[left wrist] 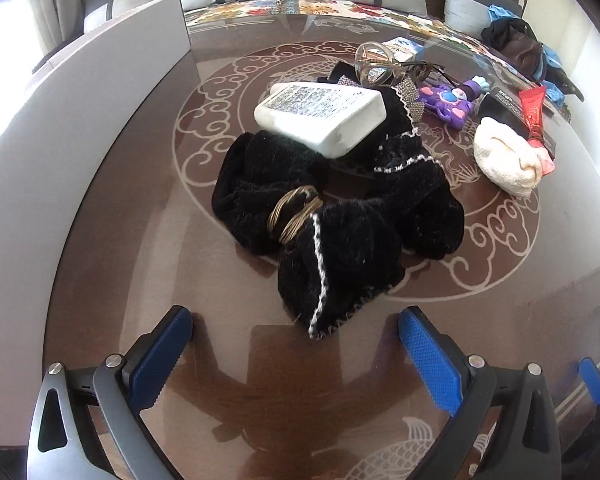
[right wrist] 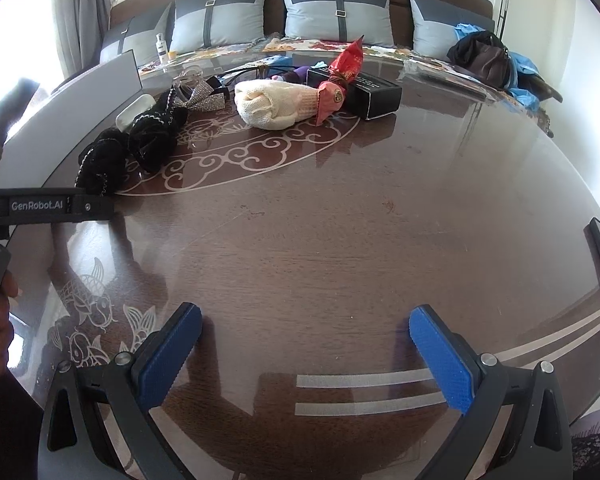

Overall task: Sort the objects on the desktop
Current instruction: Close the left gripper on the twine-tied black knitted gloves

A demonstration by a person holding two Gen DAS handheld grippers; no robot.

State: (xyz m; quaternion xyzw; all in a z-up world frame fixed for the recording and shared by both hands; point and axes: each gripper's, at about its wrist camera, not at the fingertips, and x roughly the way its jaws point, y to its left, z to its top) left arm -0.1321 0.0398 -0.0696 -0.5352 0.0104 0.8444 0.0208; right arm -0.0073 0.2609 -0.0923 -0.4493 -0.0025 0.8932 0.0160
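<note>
**A:** So where's each tool at? Nearest stuff first.

**B:** The left tool is spread wide, blue pads apart, nothing between them, hovering low over the glossy brown worktop. Just ahead of it sits the black fuzzy fabric with white trim, bunched in a heap, a ring of gold bangles lying on it. The right tool is also spread and empty, over a bare stretch of worktop with fish patterns to its left.

**A:** And past the fabric?

**B:** A white flat bottle with printed text rests tilted on the far side of the heap. To the right, apart from it, a cream knitted item touches a red foil packet. A purple toy lies behind, beside a black box. A clear hair clip and a sparkly silver bow sit near the bottle.

**A:** Anything further back?

**B:** A grey board stands along the left edge, and grey cushions line a sofa beyond, with a dark bag at the far right.
</note>
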